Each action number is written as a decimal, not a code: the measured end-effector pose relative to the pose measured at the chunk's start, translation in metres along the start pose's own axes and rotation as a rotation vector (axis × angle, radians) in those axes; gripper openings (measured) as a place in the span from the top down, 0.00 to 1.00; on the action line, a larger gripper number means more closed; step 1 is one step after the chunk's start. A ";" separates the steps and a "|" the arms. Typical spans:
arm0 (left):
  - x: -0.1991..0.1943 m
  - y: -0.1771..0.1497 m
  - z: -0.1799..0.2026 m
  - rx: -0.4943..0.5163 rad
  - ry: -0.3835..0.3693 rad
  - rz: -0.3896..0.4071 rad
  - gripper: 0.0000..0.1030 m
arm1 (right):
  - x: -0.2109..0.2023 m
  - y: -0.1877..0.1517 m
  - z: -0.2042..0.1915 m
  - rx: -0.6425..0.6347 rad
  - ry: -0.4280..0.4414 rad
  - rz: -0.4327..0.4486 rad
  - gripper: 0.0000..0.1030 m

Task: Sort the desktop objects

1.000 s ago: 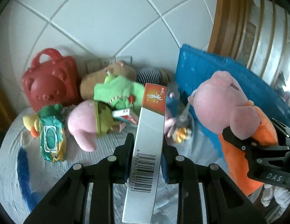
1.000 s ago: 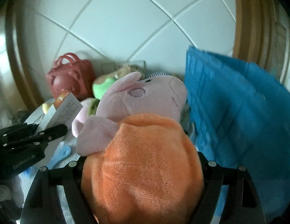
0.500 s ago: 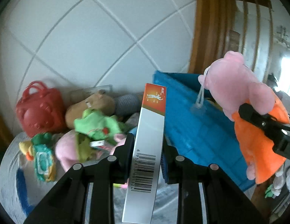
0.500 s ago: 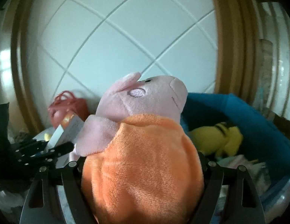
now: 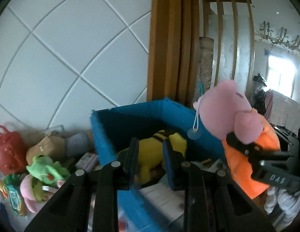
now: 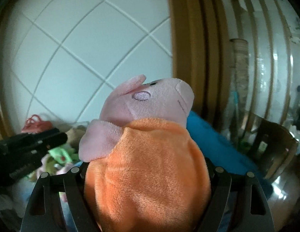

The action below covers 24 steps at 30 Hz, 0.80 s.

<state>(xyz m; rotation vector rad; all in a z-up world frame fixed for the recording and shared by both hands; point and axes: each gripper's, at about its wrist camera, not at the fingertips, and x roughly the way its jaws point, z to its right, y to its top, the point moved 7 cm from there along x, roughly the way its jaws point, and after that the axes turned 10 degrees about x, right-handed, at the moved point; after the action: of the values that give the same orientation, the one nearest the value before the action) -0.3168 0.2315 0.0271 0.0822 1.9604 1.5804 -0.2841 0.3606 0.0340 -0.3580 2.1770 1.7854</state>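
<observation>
A plush pig with a pink head and a round orange fleece body [image 6: 150, 164] is held in the air by the right gripper [image 6: 148, 183]. Its black fingers [image 6: 76, 181] are spread wide and pinch the orange belly from both sides. The pig faces away, snout up and to the right, with a stitched pale cheek patch and one small dark eye showing. In the left wrist view it hangs just above the right rim of a deep blue plastic bin [image 5: 103, 135], and a clear suction cup on a white cord [image 5: 194, 135] dangles from its head. The only readable writing is "DAS", in white letters on the right gripper's black body. The left gripper [image 5: 150, 154] hovers over the near side of the bin, fingers drawn close with only a narrow gap and nothing between them. A yellow plush toy with black stripes [image 5: 155, 148] lies inside the bin. Left of the bin is a heap of things: a red plastic bear-shaped bag [image 5: 8, 150], a brown plush toy [image 5: 47, 148], a bright green plush toy [image 5: 47, 172] and a green packet of wipes [image 5: 13, 199], its print too small to read.
</observation>
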 end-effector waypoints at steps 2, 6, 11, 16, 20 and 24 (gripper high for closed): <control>0.019 0.004 0.021 0.014 0.007 -0.037 0.75 | 0.009 0.001 0.028 0.010 -0.016 -0.022 0.20; 0.047 -0.002 0.045 0.030 0.041 -0.112 0.54 | 0.031 -0.013 0.068 0.030 -0.002 -0.089 0.17; 0.063 -0.012 0.054 0.028 0.063 -0.175 0.15 | 0.048 -0.022 0.089 0.042 0.024 -0.121 0.06; 0.071 -0.021 0.055 0.016 0.068 -0.215 0.14 | 0.051 -0.024 0.100 0.046 0.008 -0.131 0.00; 0.072 -0.027 0.055 0.012 0.091 -0.228 0.05 | 0.048 -0.025 0.105 0.057 -0.004 -0.130 0.00; 0.063 -0.029 0.053 -0.006 0.096 -0.220 0.03 | 0.038 -0.024 0.108 0.060 -0.009 -0.117 0.00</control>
<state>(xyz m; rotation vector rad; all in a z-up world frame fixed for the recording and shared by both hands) -0.3327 0.2955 -0.0310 -0.2084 1.9622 1.4695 -0.3021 0.4620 -0.0222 -0.4519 2.1515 1.6530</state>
